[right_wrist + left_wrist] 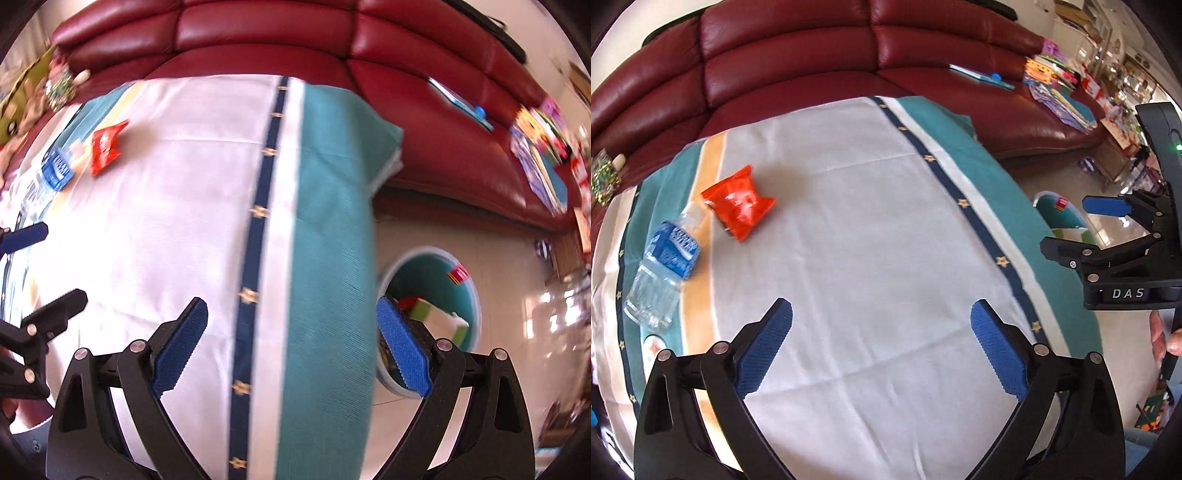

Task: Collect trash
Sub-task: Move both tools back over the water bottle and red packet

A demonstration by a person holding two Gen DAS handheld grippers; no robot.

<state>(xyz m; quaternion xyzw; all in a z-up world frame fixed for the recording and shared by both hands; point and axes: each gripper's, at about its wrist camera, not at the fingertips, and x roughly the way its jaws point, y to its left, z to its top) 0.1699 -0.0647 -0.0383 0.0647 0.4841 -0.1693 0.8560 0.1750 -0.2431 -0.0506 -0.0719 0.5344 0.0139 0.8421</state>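
Note:
A crumpled red snack wrapper point(738, 203) lies on the cloth-covered table point(868, 221), left of centre. Just below and left of it lies a clear plastic bottle point(663, 269) with a blue label. My left gripper point(882, 339) hangs open above the white middle of the cloth, holding nothing. My right gripper point(291, 343) is open and empty over the table's teal right edge; it also shows at the right of the left wrist view point(1082, 225). The wrapper point(105, 147) and bottle point(55, 170) appear far left in the right wrist view. A round teal bin point(432, 266) with trash inside stands on the floor.
A dark red leather sofa point(794, 48) curves behind the table, with papers and books point(1056, 85) piled on its right end. The bin point(1060, 214) sits on the pale floor right of the table. Clutter fills shelves at the far right.

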